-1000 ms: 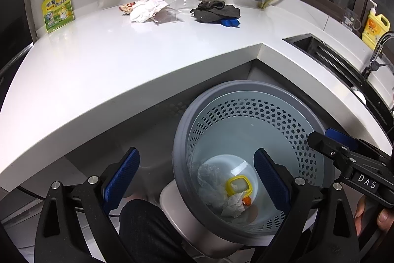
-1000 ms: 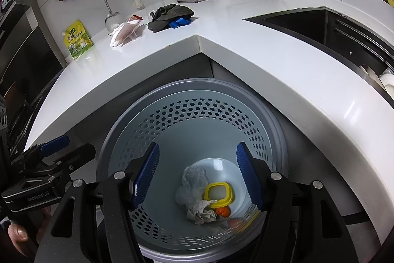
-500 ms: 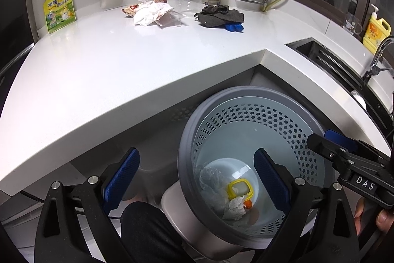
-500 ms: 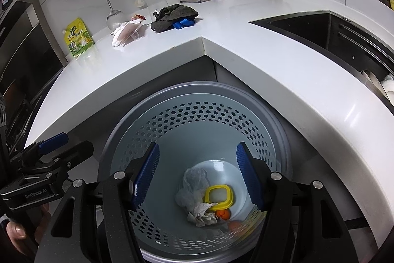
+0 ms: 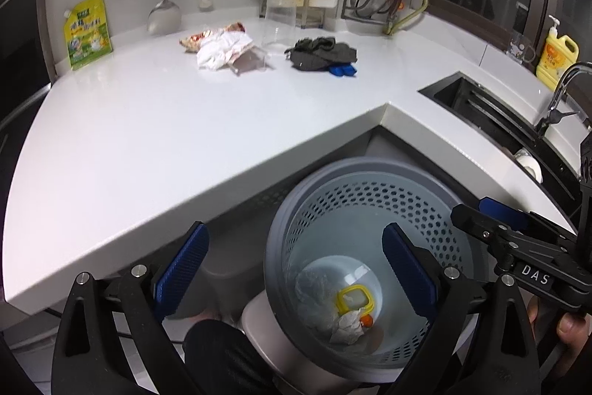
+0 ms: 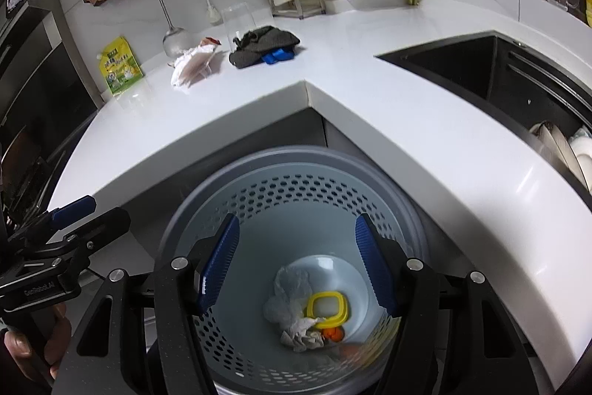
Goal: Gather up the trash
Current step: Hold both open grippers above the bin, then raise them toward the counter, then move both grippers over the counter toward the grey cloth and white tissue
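A grey perforated trash basket (image 5: 355, 206) (image 6: 296, 187) stands on the floor below the white counter corner. Inside lie crumpled paper (image 6: 301, 334), clear plastic wrap (image 6: 288, 287), a yellow square lid (image 6: 327, 308) and a small orange piece (image 6: 333, 334). My right gripper (image 6: 296, 269) is open and empty above the basket. My left gripper (image 5: 294, 269) is open and empty, over the basket's left rim. On the counter at the back lies a crumpled white wrapper with a snack bag (image 5: 222, 49) (image 6: 192, 65).
White counter (image 5: 166, 121) wraps the corner. A dark cloth with blue items (image 5: 322, 56), a clear jar (image 5: 279, 26), a yellow-green pouch (image 5: 87, 32) and hanging utensils are at the back. A black sink (image 6: 499, 73) is at right, with a yellow soap bottle (image 5: 557, 54).
Both grippers have drawn back and upward a little, so the basket sits lower in both views and more of the counter shows. Both stay open and empty.
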A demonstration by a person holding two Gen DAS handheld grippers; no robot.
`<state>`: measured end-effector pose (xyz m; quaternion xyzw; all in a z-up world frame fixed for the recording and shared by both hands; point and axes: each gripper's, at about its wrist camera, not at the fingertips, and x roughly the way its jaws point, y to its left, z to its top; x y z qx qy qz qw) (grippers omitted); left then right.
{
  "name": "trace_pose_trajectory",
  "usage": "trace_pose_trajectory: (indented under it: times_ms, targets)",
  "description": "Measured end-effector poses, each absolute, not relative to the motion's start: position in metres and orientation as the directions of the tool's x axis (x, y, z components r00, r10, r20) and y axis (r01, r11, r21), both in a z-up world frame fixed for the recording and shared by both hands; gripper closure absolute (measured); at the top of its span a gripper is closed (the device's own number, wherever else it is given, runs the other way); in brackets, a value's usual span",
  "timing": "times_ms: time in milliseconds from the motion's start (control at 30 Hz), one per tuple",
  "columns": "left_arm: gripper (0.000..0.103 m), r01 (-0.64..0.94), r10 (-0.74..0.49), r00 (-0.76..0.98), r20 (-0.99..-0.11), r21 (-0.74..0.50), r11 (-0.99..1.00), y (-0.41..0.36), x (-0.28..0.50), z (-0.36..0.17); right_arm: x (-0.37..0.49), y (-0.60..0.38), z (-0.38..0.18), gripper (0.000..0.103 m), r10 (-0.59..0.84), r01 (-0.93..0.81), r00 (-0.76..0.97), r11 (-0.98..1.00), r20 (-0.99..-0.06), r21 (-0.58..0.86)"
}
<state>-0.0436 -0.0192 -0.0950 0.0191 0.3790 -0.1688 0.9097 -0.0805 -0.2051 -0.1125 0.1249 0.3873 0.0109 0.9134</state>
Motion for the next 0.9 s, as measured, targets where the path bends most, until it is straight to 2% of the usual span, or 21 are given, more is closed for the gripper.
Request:
trace_pose_trajectory:
  times_ms: [400, 900]
  targets:
    - [0.009, 0.284, -0.276, 0.722, -0.634, -0.092, 0.954, -0.013, -0.004, -0.067, -0.041, -0.206, -0.087, 0.037, 0.111, 0.052, 0.746, 0.973, -0.657, 0.223]
    - [0.008, 0.15, -0.159, 0.79, -0.593, -0.064, 0.987, 0.02, 0.085, -0.039, 0.06, -0.193, -0.062, 0.037, 0.14, -0.029, 0.76, 0.983, -0.635, 0.182]
